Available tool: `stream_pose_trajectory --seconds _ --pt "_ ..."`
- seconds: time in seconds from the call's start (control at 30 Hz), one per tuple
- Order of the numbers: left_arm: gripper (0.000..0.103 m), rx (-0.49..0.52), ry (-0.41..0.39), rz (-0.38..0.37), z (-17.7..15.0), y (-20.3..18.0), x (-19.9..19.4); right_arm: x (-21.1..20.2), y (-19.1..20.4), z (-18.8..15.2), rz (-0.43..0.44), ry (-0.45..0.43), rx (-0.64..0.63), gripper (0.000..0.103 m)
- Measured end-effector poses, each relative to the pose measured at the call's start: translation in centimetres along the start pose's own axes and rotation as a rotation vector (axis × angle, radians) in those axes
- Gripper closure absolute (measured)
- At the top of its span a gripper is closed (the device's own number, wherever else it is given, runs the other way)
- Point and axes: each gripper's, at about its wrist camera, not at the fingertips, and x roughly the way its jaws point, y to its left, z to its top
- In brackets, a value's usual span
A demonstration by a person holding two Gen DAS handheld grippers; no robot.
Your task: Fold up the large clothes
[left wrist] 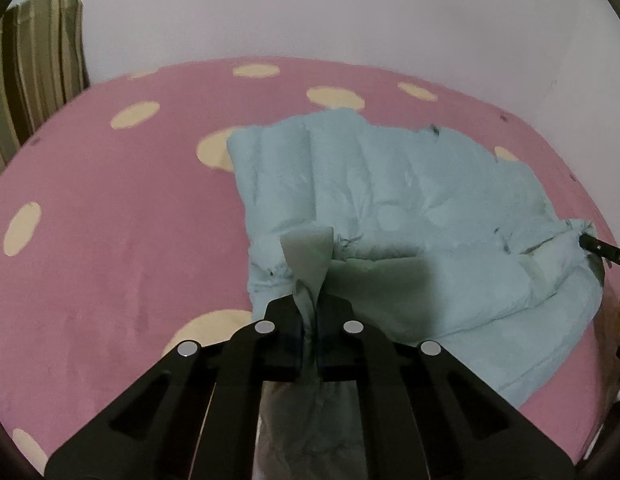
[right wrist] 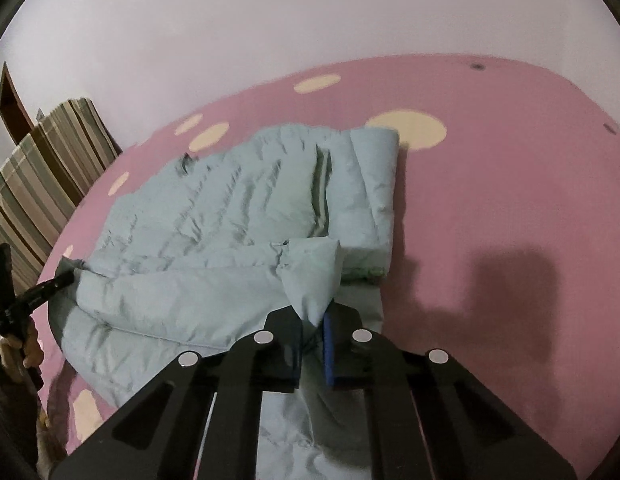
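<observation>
The pale blue padded jacket (left wrist: 374,200) lies spread on the pink spotted bedcover (left wrist: 109,240), filling each wrist view from the centre out toward twelve o'clock. The left gripper (left wrist: 308,320) is clamped tight on a bunched corner of it, and the right gripper (right wrist: 312,328) pinches the matching corner on its side. I'd lift both corners level and together, carrying them toward twelve o'clock so the fold lands square without dragging the padding. The fabric below the jaws is hidden, and a striped cushion (left wrist: 37,64) at ten o'clock is cut off.
</observation>
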Motion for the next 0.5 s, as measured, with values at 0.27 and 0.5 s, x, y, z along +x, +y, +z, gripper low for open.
stream_pose_trajectory --seconds 0.27,0.5 --pt "0.099 -0.015 -0.124 0.050 4.8 -0.3 -3.2 -2.6 0.9 3.8 -0.003 -0.109 0.005 0.097" --pt "0.099 0.003 -0.137 0.111 11.4 -0.8 -0.5 -0.5 1.2 10.3 -0.019 -0.165 0.028 0.097"
